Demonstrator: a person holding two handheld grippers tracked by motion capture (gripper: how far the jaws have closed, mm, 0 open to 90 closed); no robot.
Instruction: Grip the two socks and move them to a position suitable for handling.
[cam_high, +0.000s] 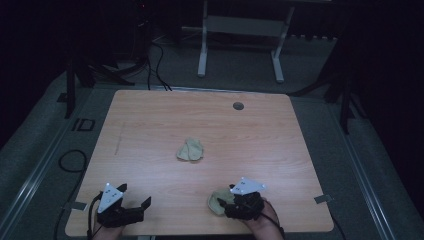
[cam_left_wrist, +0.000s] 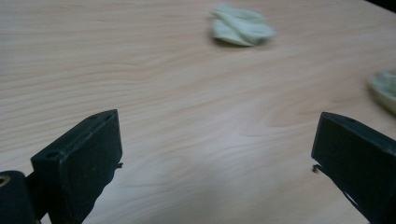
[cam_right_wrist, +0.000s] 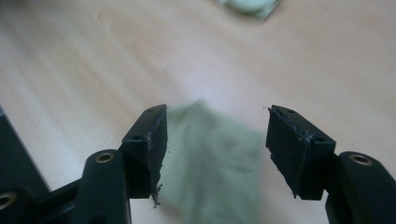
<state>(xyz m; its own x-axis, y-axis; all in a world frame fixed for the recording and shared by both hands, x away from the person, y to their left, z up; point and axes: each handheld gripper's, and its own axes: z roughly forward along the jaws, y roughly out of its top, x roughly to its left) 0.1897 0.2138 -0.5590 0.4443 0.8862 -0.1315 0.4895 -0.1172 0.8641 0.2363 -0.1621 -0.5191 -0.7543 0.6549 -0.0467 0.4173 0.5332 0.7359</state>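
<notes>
Two crumpled pale green cloths lie on the wooden table. One cloth rests near the middle, seen far off as the middle cloth and at the top edge as the middle cloth. The second cloth lies at the front right, by my right gripper. In the right gripper view this near cloth sits blurred between the jaws of my right gripper, which stand apart and do not press it. My left gripper hovers at the front left, and the left gripper is open over bare wood. The near cloth shows at its right.
A round cable hole sits near the table's far edge. Beyond the table stands a white desk frame on grey floor. Cables loop on the floor at the left. The room around is dark.
</notes>
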